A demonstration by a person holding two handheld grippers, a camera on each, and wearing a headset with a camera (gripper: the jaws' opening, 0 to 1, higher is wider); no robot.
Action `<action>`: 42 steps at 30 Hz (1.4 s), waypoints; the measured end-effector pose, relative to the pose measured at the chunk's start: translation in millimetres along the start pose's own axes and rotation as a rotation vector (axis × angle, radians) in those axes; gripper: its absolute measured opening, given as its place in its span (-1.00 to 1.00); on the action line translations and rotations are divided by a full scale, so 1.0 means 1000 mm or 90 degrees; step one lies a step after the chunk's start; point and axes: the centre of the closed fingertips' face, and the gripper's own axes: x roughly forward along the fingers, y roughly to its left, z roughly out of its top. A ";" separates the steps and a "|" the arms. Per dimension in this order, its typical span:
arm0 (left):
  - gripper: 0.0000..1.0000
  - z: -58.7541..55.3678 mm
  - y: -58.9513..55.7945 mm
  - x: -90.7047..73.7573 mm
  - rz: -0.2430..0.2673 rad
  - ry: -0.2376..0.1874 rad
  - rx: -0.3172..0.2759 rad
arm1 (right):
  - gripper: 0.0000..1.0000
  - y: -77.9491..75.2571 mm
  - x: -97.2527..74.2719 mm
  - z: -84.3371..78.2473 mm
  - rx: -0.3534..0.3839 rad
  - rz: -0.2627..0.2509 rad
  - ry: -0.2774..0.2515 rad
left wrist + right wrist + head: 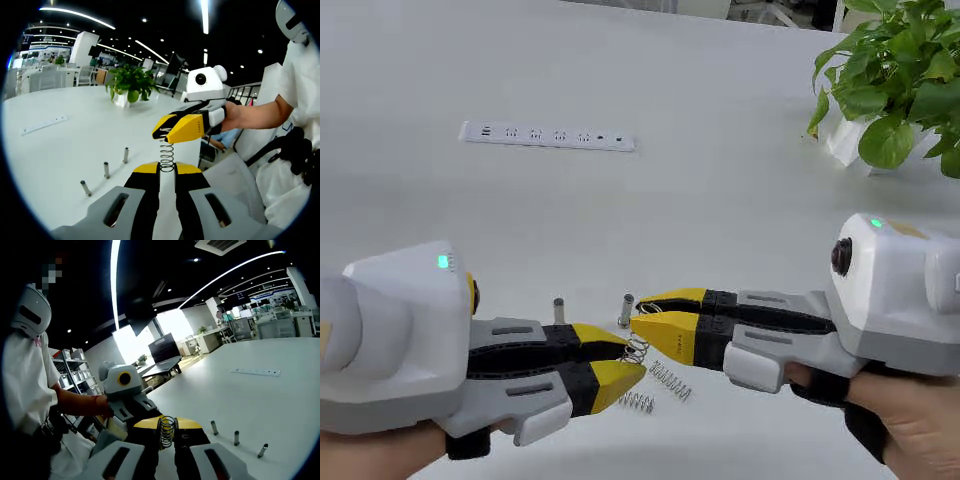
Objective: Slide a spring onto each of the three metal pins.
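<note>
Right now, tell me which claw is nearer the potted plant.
Right. The right claw reaches in from the side where the potted plant stands; the left claw comes from the opposite side. Their tips meet at the spring, so the margin is small.

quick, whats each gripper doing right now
left gripper: jaws closed on one end of a spring
right gripper: jaws closed on the other end of the same spring
</note>
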 end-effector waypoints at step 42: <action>-0.86 -0.007 -0.005 0.004 -0.013 0.017 0.018 | -0.67 0.012 0.000 -0.002 -0.108 0.021 0.097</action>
